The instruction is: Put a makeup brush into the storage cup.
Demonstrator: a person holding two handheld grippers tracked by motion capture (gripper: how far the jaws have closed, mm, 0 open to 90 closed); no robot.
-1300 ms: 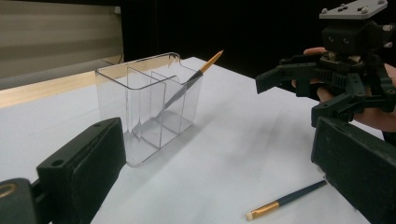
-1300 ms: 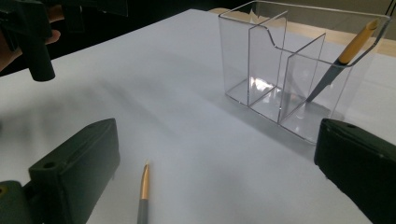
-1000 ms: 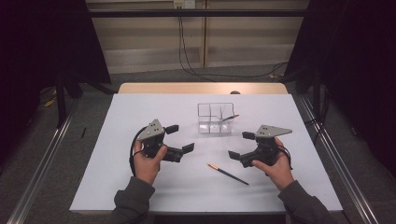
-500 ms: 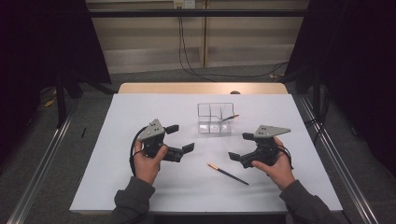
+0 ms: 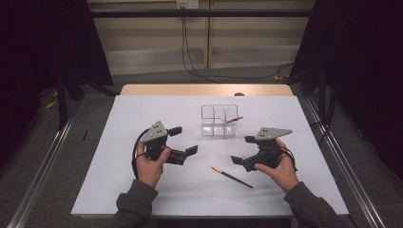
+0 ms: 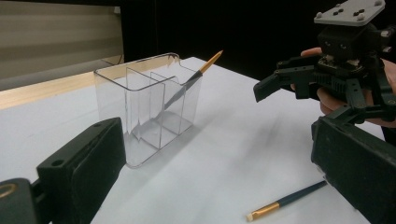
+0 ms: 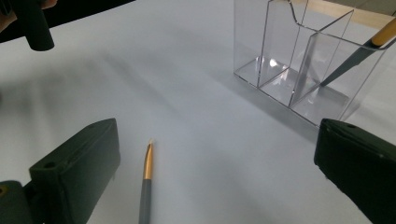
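1. Pen, dark grey and slim with a gold-coloured end (image 5: 232, 176), lies flat on the white table cover (image 5: 142, 114), a little below and right of the middle of the high view, its gold end pointing up and to the left.
2. It rests between the two hands, nearer the right one, and nothing touches it.
3. The right gripper, black with a grey three-cornered plate on top (image 5: 243, 149), sits at the lower right of centre in the high view; its jaws are spread wide with nothing between them.
4. In the right gripper view the pen (image 7: 146, 184) lies at the bottom, just right of the left-hand jaw, apart from both jaws.
5. The left gripper of the same black build (image 5: 183, 140) is at the left of centre in the high view, its jaws likewise parted wide and holding nothing.
6. In the left gripper view the pen (image 6: 285, 201) shows at the lower right, with the right gripper (image 6: 299, 100) above it.
7. A clear plastic organiser box with compartments (image 5: 218, 121) stands just above the middle of the high view.
8. A second dark pen with a gold end (image 5: 232, 120) leans in the box's right-hand compartment, its gold end poking out over the rim.
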